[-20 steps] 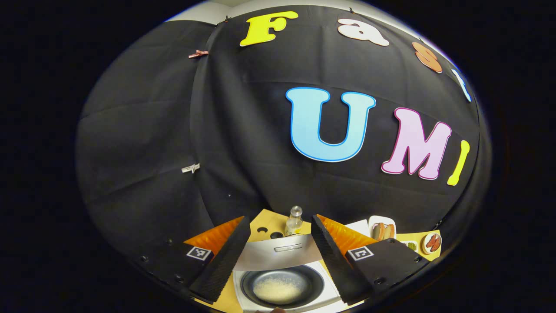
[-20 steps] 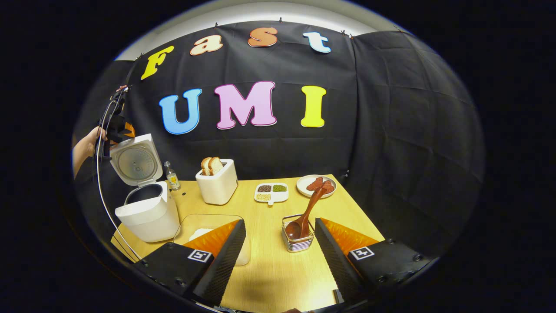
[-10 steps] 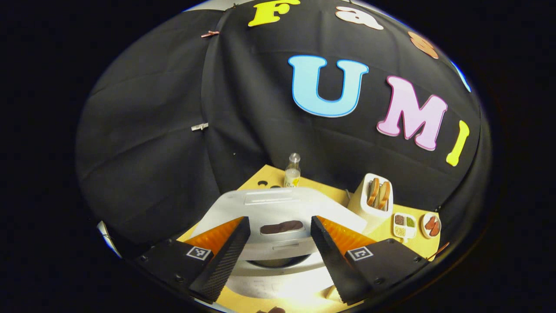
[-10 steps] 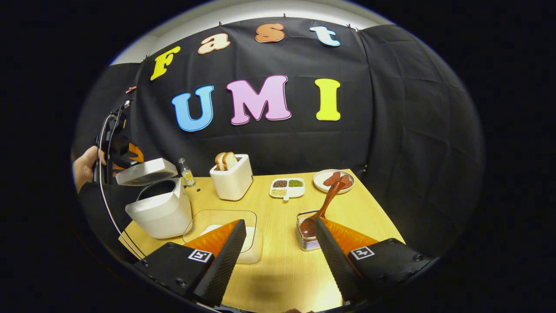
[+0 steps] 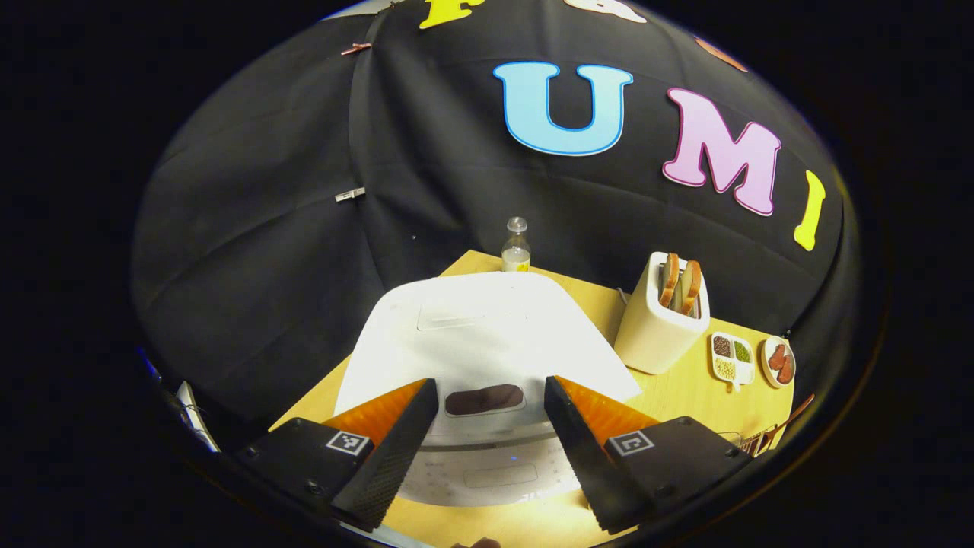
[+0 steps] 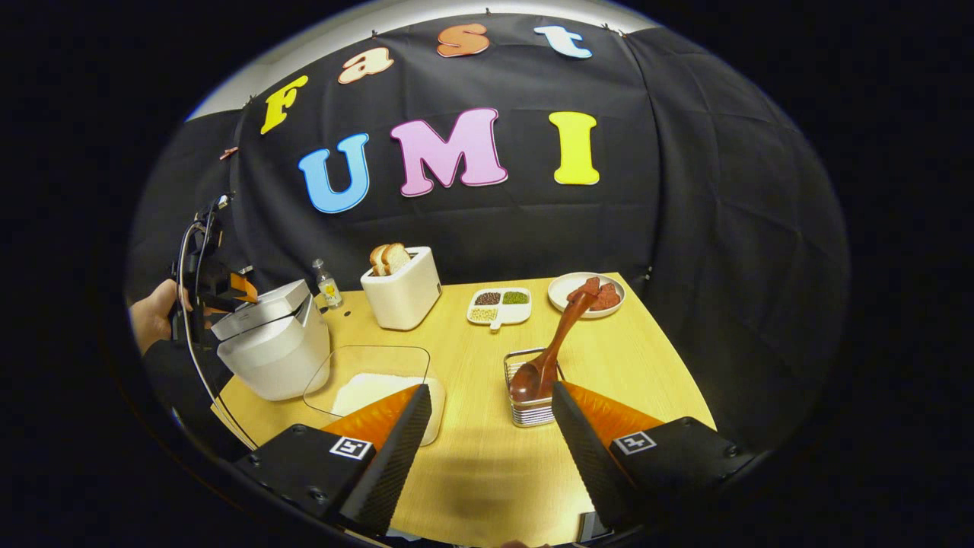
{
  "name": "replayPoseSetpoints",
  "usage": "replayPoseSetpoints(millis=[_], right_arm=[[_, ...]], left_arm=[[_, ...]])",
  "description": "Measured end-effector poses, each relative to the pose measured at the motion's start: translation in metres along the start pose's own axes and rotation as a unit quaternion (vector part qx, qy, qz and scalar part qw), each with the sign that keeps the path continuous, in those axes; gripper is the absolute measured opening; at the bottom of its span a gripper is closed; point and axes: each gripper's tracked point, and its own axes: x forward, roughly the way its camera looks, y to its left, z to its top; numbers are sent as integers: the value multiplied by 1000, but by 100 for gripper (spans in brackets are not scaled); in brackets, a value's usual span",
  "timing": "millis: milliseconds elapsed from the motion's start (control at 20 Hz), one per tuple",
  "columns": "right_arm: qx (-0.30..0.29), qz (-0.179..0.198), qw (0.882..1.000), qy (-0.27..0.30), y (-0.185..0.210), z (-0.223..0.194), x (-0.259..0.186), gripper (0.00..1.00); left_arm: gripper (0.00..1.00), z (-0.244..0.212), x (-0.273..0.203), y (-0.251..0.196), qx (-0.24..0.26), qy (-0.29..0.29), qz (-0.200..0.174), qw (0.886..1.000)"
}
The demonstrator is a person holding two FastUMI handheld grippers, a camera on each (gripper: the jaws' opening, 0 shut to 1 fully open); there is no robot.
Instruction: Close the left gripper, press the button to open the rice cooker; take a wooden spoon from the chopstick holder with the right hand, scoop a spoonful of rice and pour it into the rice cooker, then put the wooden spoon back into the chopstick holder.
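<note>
Cooker (image 5: 487, 335) sits lid-down under the left gripper (image 5: 487, 449), fingers spread. Right gripper (image 6: 487, 449), likewise spread and empty, hovers near the holder (image 6: 531, 407) containing the spoon (image 6: 549, 352).

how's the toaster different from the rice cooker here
The toaster is a tall narrow box with bread slices sticking out of its top; the rice cooker is squatter and rounder, its lid down. The toaster stands farther back, the rice cooker at the table's left edge under the left tool. Both are white.
</note>
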Motion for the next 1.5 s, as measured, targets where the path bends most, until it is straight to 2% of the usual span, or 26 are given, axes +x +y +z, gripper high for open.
replayPoseSetpoints(millis=[250, 400, 600, 750, 900, 1100, 1400, 1500], right_arm=[[22, 22, 999, 13, -19, -3, 10, 99], [15, 46, 999, 8, -19, 2, 4, 99], [-8, 65, 998, 10, -13, -7, -10, 99], [-23, 61, 998, 10, -7, -13, -17, 99], [-27, 48, 998, -8, 4, 0, -23, 99], [-36, 22, 997, -58, 21, 37, -34, 99], [-48, -11, 990, -136, 53, 92, -72, 99], [-49, -24, 987, -152, 61, 101, -89, 99]], left_arm=[[99, -30, 17, -4, 6, 35, 16, 999], [99, -28, 17, -9, 5, 20, 24, 999], [100, -27, 22, -7, -11, 14, 12, 1000], [100, -24, 23, -9, 18, 9, 0, 1000], [98, -20, 12, -6, 35, -2, -10, 999], [96, 15, -58, -19, 34, -103, -61, 992], [95, 28, -185, -31, 67, -215, -155, 962], [95, 22, -220, -23, 85, -240, -168, 952]])
